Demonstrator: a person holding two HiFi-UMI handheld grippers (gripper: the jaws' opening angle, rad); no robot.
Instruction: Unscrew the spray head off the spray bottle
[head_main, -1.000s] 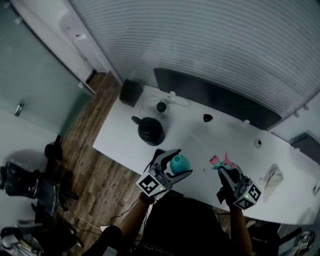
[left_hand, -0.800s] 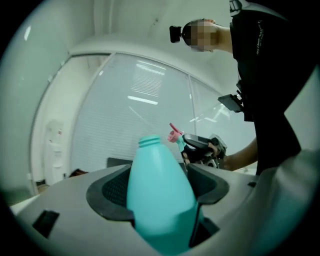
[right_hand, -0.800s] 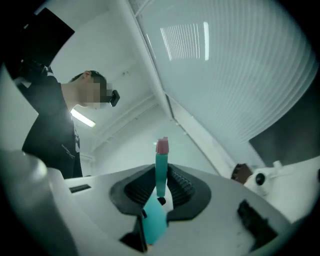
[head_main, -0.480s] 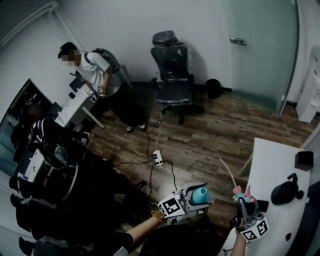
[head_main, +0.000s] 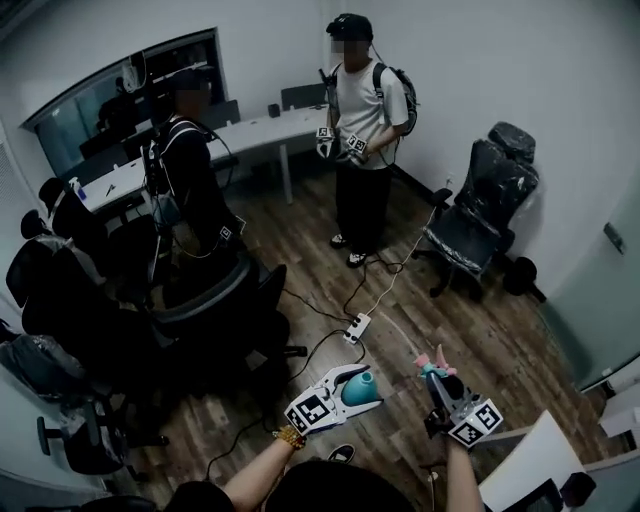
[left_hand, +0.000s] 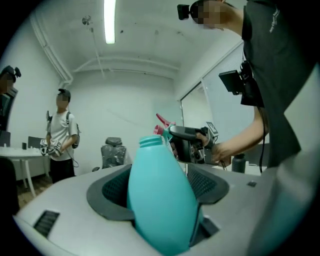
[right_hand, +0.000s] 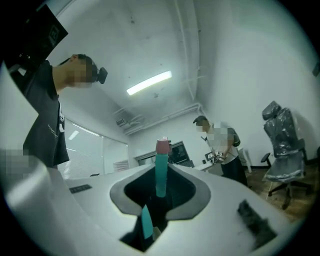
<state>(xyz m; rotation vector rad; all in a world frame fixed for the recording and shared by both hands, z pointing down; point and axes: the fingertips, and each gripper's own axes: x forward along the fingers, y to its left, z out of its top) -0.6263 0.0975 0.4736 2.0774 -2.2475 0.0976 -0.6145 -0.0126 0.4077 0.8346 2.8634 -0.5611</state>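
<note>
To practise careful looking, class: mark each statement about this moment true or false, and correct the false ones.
1. The spray head is screwed onto the bottle. False: the bottle has a bare threaded neck, and the spray head is apart from it.
2. The left gripper grips the teal bottle. True.
3. The right gripper is empty. False: its jaws are closed on the pink and teal spray head.
4. Both grippers are held over a white table. False: in the head view they are over the wooden floor.
5. A person in a white shirt stands across the room. True.
</note>
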